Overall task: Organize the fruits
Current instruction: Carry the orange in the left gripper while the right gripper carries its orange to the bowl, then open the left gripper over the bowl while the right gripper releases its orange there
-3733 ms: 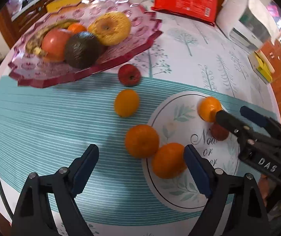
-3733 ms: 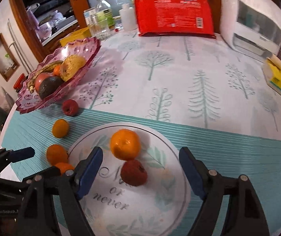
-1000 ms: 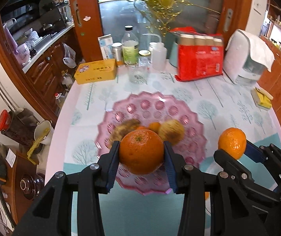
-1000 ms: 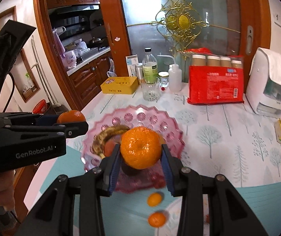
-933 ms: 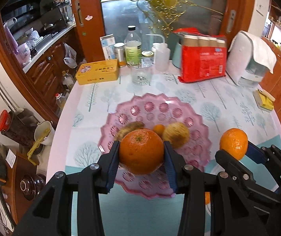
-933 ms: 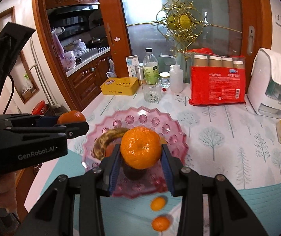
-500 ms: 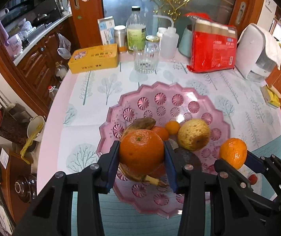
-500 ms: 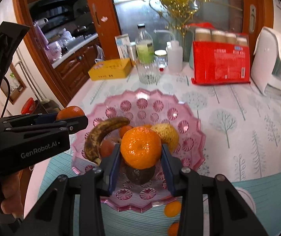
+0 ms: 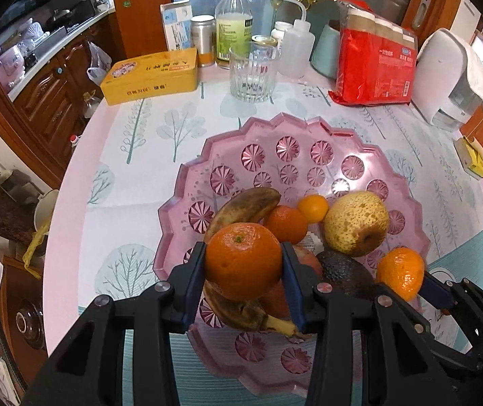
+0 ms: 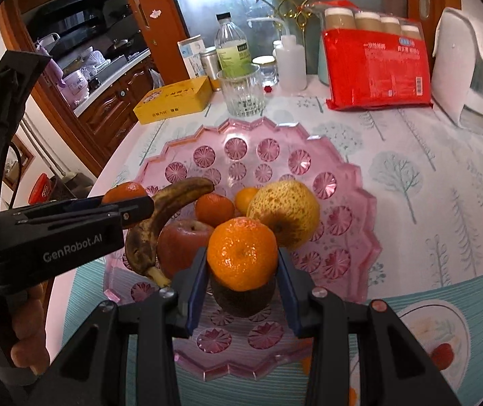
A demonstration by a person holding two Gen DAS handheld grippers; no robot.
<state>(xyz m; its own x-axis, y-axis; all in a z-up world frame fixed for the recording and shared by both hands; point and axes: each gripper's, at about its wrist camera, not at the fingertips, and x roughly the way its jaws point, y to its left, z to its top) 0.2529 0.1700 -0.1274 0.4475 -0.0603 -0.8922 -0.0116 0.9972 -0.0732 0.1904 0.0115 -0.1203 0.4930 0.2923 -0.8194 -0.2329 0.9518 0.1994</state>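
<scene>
Left tongs (image 9: 244,272) clamped on an orange (image 9: 243,260), held over the near left part of the pink fruit tray (image 9: 295,142) above the banana (image 9: 241,207). Right tongs (image 10: 241,270) clamped on a second orange (image 10: 242,253) (over the avocado (image 10: 241,299)). Tray resting on the table (image 10: 420,182).

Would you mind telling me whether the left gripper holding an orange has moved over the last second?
Yes. The left gripper has come down towards the scalloped pink glass fruit dish, which looms larger beneath its orange.
</scene>
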